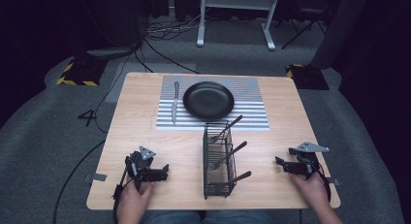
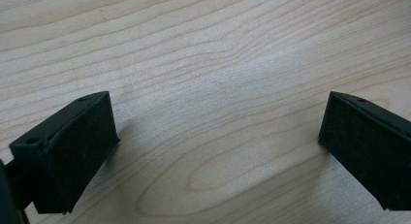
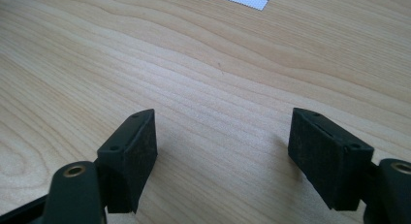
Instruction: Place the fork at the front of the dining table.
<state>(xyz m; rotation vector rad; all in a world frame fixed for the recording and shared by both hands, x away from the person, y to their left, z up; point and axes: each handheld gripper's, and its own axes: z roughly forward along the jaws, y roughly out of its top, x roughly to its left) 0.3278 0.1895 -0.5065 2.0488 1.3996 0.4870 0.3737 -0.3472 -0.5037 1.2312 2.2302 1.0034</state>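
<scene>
Wood grain is all that lies between both sets of jaws: left gripper (image 1: 164,172) spread wide, nothing in it; right gripper (image 1: 279,164) spread wide too, also bare. Both rest low on the table (image 1: 145,132) near the front edge, one each side of the rack (image 1: 218,158), well apart from it. Rack holds three utensils (image 1: 231,152), handles sticking out to the right. Farther back, the mat (image 1: 252,105) carries a plate (image 1: 208,100) with a knife (image 1: 175,102) just left of it. Looks like place setting partly done; rack cutlery untouched.
</scene>
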